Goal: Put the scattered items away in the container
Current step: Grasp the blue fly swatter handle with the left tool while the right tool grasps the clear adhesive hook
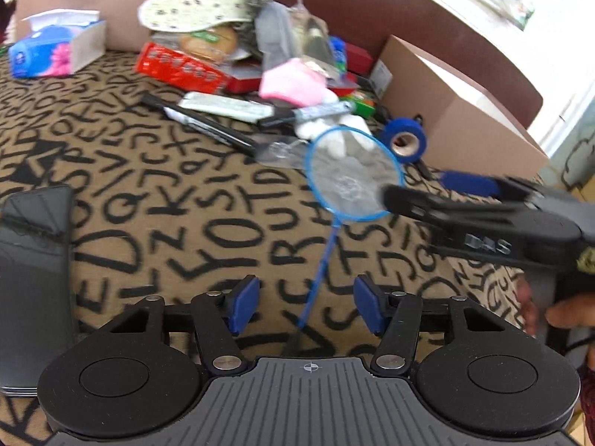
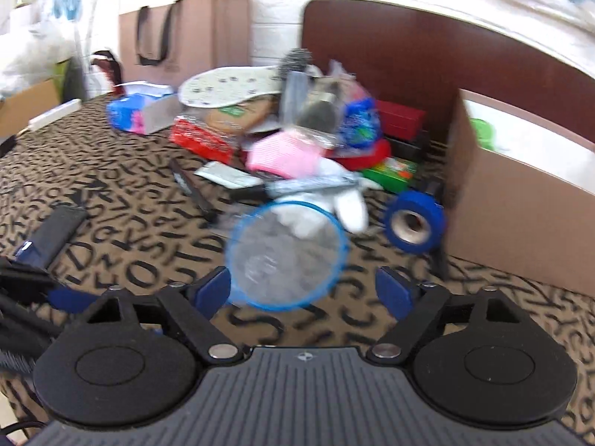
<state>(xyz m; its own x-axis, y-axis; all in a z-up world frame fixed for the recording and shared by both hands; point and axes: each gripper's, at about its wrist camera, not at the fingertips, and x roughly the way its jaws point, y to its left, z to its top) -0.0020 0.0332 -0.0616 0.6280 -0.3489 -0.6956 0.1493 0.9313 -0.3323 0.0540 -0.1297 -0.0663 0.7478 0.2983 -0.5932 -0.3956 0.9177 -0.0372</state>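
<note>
Racket: your small racket [image 1: 349, 174] has a thin blue hoop, pale netting and a slim blue shaft, and lies flat on the letter-patterned counter [image 1: 167, 193].
Box: the brown cardboard box [image 1: 446, 111] stands beyond it, with a blue tape roll [image 1: 404, 140] between.
Left gripper [image 1: 305, 306]: jaws apart, shaft between them, untouched.
Right gripper [image 2: 303, 293]: jaws apart, over the hoop.

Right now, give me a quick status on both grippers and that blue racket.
Left gripper open, straddling racket shaft. Right gripper open at blue racket head. Cardboard box waiting right. Blue tape roll beside.
</note>
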